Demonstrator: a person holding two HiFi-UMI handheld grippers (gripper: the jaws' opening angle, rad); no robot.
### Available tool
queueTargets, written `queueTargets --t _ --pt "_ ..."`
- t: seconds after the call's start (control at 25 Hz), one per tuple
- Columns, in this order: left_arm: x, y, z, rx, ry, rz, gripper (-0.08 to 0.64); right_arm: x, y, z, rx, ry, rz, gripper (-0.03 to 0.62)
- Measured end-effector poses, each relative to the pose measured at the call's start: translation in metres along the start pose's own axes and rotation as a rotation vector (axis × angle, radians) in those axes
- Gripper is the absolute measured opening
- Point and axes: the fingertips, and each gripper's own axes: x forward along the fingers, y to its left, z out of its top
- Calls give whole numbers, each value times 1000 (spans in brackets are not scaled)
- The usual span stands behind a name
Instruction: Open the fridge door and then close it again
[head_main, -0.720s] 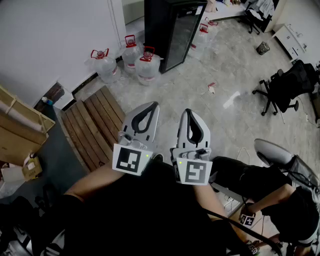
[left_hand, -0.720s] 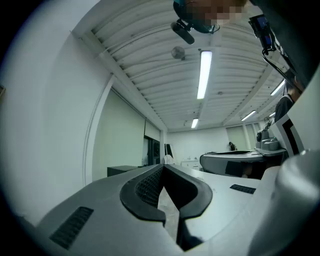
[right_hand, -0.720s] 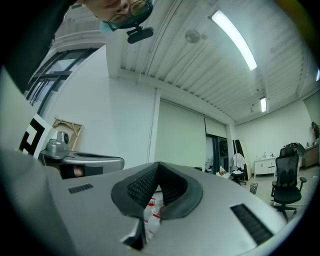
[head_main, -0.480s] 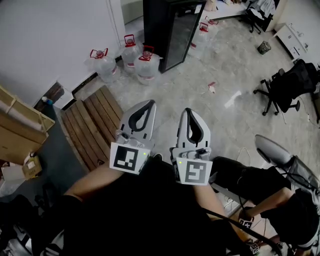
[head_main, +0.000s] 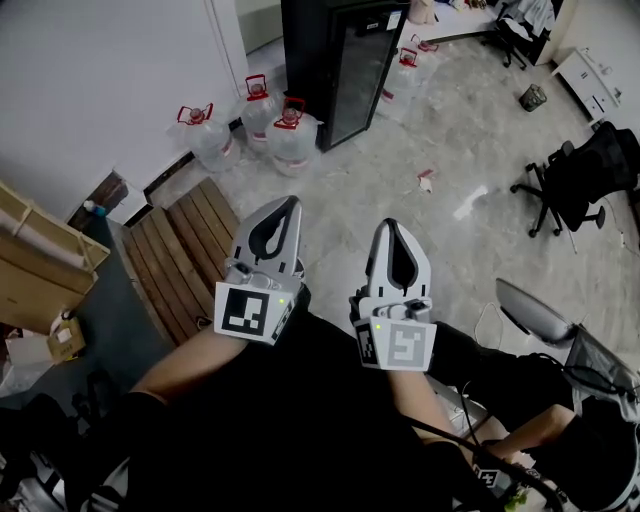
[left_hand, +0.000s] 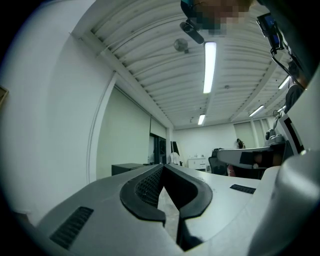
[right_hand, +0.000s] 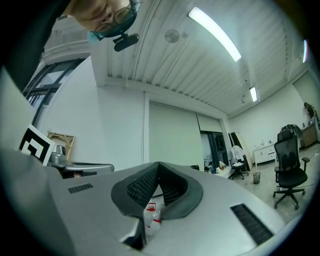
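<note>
Standing at the top of the head view, well apart from both tools: one black fridge (head_main: 312, 50), its glass door (head_main: 357, 72) flush against the cabinet. Left gripper (head_main: 291, 200): jaws pressed together at the tips, nothing between them, held out over the floor near a wooden pallet (head_main: 185, 255). Right gripper (head_main: 393, 223): jaws likewise closed tip to tip, empty, held beside the left, not touching it. Water jugs (head_main: 290, 135), red-capped: grouped on the floor just beside the fridge, along the white wall. Office chair (head_main: 580, 175), black: far right. Cardboard boxes (head_main: 40, 270): left edge.
</note>
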Motion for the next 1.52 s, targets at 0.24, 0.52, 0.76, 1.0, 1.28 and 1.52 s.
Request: queueTargets --t 0.24,0.52,0.76,1.0,1.28,1.52 --pt "62 17 -38 -35 19 -19 8 48 -27 -31 -43 15 -17 15" --pt "155 84 -126 -28 -14 -36 8 164 -48 -120 -61 9 -13 15" --pt "228 150 -131 -68 -47 -48 8 275 -44 -144 -89 74 24 15" --pt "294 192 -144 -44 -40 -71 8 348 -63 -172 -97 117 -7 15" --pt "341 193 -167 -73 29 -68 8 388 -103 -191 -72 141 -39 15" --pt "406 219 -191 -65 78 -13 8 455 -130 -220 -24 156 18 15"
